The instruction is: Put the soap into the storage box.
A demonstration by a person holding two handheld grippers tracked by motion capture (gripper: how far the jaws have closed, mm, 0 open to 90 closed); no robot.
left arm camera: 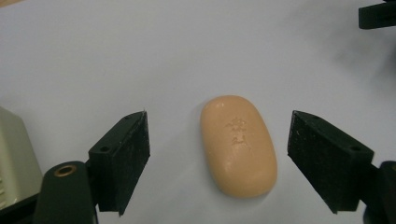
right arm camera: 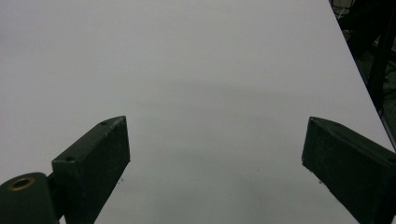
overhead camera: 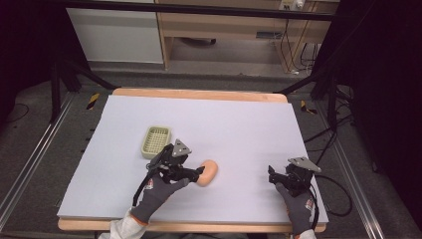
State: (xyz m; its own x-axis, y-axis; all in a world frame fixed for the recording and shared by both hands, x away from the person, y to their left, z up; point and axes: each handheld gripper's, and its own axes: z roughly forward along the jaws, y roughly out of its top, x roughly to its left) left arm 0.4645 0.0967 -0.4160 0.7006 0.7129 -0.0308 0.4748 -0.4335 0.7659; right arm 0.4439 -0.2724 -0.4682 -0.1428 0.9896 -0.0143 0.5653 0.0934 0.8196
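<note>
Table stock: one soap bar, one soap dish, two handheld grippers.

One peach oval soap bar [left arm camera: 238, 145], lying flat on the pale table sheet [overhead camera: 234, 124], between the spread jaws of the left gripper [left arm camera: 218, 163], neither jaw touching it. One pale green soap dish [overhead camera: 156, 141], just beyond and to the left of that gripper. One right gripper [right arm camera: 215, 170], jaws apart over bare sheet, well apart from the soap.
</note>
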